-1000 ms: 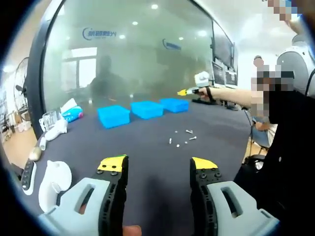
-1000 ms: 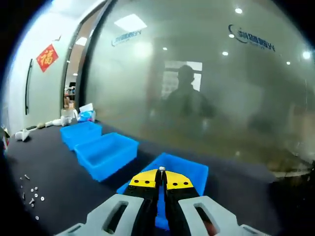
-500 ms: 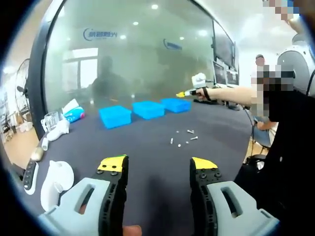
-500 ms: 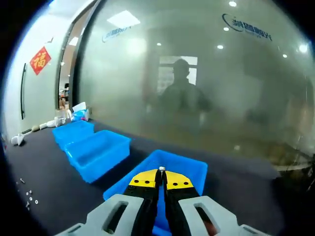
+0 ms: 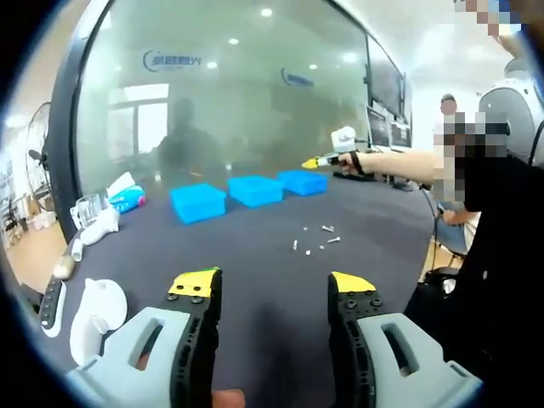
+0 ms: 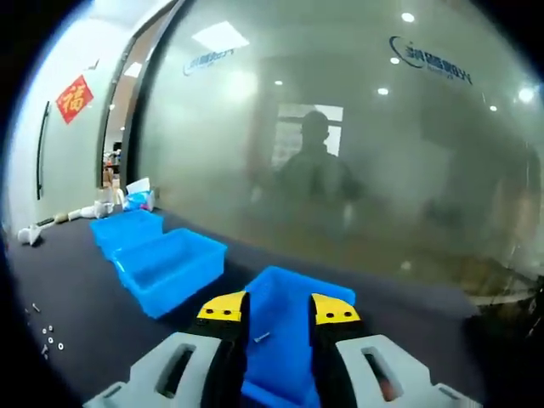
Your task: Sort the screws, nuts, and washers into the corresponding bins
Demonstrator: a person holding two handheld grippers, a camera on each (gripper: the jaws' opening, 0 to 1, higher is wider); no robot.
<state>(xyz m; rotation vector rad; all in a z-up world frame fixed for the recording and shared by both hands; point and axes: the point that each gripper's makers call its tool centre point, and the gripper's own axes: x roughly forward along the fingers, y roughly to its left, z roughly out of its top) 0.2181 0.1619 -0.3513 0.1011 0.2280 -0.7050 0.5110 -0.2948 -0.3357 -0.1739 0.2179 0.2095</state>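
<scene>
A small screw lies on the floor of the nearest blue bin, framed between your right gripper's parted jaws, which hold nothing. The middle bin and far bin stand in a row just beside it. The remaining loose fasteners are scattered on the dark table, well apart from the bins. Your left gripper hangs wide open and empty over bare tabletop.

When you pull back, you could clip the bin's rim and nudge the row, so rise clear first. The fasteners are tiny; a careless pinch could scatter them. There is open table between bins and fasteners, but the white clutter sits near your left gripper.
</scene>
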